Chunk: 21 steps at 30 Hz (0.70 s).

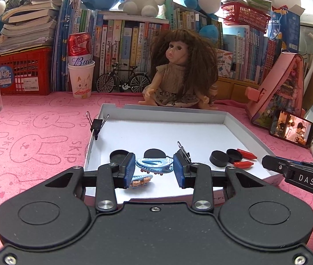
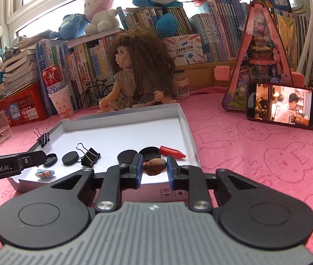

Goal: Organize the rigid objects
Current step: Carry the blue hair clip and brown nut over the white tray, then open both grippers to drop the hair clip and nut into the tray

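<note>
Left gripper (image 1: 154,169): blue-padded jaws clamped on a light blue plastic hair claw clip (image 1: 154,165), held over the near part of the tray.
Right gripper (image 2: 154,168): jaws drawn together on a brown oval stone-like piece (image 2: 155,166) (its material is hard to tell), held at the tray's near edge.
Tray: a shallow white cardboard box lid (image 1: 202,116) lying on a pink towel printed with rabbits (image 1: 35,132).
Inside the tray: 1 small blue hair clip with orange beads (image 1: 140,180) near the front, 3 black round plastic lids (image 1: 118,156) and a black puck-shaped cap (image 1: 218,158), 2 red pointed plastic caps (image 1: 247,154), and a black metal binder clip (image 2: 90,154) lying flat.
Tray's left wall: a second black binder clip (image 1: 96,126) is clamped onto it.
Behind the tray: a seated doll with long brown hair (image 1: 178,75), just beyond the far wall.
Right of the tray: a phone showing video (image 2: 282,105), propped against a pink triangular case (image 2: 260,55).
</note>
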Each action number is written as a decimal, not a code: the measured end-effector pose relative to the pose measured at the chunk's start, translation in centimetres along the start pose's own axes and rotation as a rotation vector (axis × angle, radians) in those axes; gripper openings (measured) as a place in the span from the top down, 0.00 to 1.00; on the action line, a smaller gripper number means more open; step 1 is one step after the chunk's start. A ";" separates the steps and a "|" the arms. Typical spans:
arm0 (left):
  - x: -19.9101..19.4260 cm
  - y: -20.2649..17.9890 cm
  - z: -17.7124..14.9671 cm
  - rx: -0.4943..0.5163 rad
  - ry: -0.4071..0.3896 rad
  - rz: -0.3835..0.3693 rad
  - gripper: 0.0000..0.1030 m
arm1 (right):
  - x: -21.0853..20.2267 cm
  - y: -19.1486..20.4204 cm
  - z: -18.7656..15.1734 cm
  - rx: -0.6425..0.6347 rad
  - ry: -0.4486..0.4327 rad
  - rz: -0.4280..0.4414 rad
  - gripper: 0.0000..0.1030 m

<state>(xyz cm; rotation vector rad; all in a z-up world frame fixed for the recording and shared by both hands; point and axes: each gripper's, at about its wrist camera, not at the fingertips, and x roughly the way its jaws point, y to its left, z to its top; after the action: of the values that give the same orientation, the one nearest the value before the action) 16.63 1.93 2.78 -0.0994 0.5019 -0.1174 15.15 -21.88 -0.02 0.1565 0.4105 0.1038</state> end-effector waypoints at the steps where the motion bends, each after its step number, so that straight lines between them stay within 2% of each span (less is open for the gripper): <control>1: 0.2 0.1 0.0 -0.003 0.004 0.002 0.66 | 0.2 0.0 0.0 -0.001 0.005 -0.005 0.73; 10: 1.9 1.4 0.4 -0.028 0.035 0.028 0.66 | 2.4 -0.9 1.5 0.001 0.060 -0.061 0.73; 14: 2.8 1.7 0.5 -0.042 0.056 0.028 0.66 | 3.3 -1.5 1.6 0.049 0.094 -0.053 0.73; 21: 4.4 1.6 1.0 -0.055 0.093 0.045 0.66 | 4.4 -1.1 1.8 0.045 0.114 -0.049 0.73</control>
<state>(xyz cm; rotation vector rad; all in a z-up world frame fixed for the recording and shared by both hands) 21.06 3.00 1.33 -0.1363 0.6004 -0.0642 19.99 -22.64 -0.33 0.1857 0.5304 0.0554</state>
